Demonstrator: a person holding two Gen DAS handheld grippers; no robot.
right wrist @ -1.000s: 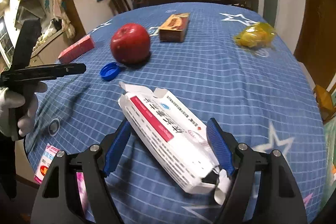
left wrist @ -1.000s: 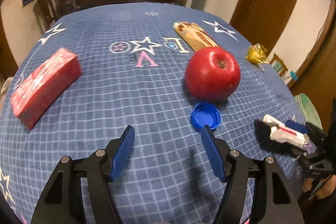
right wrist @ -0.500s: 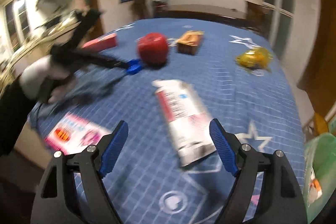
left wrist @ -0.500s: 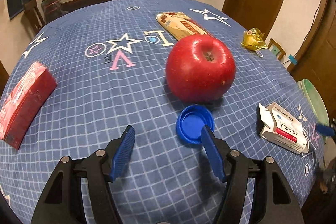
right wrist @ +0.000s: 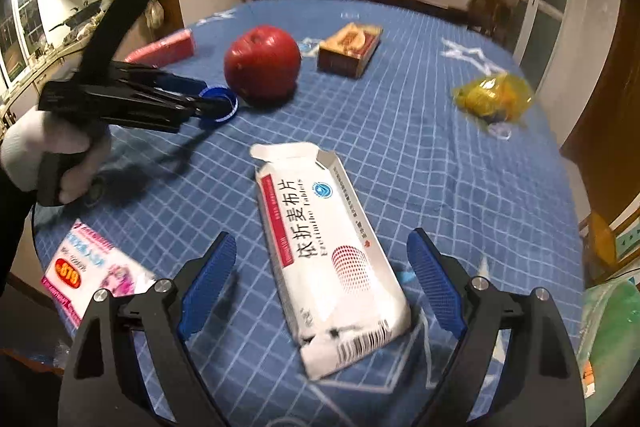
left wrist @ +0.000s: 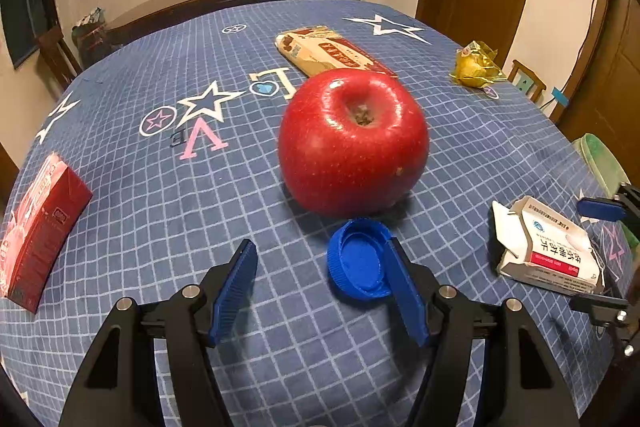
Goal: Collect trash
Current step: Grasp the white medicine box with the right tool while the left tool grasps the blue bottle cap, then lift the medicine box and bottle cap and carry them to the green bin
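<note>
- Right gripper (right wrist: 320,267): jaws wide apart, just been opening; nothing gripped. White medicine box (right wrist: 326,247) lies flat on desk between the fingers, pads clear of it on both sides.
- Box look: long white carton, red stripe down one edge, black Chinese print, red dotted circle, barcode at near end; far end flap torn open, near end crumpled.
- Left gripper (left wrist: 320,283): jaws partly open, holding nothing. Blue bottle cap (left wrist: 358,259) sits open side up, right at the inner face of its right finger; can't tell if touching. Left finger well clear.
- Cap look: round, ribbed rim, hollow inside showing.
- Red apple (left wrist: 352,143) just behind cap, stem pit up, shiny.
- Further out: brown-red flat box (left wrist: 328,51) behind apple; crumpled yellow wrapper (left wrist: 476,67) near desk's far right edge; red carton (left wrist: 40,231) at left edge.
- Pink leaflet (right wrist: 92,271) at near-left desk corner in right view.
- Desk (left wrist: 160,207) under blue checked cloth w/ stars.
- White-gloved hand (right wrist: 52,155) holds left gripper's handle.
</note>
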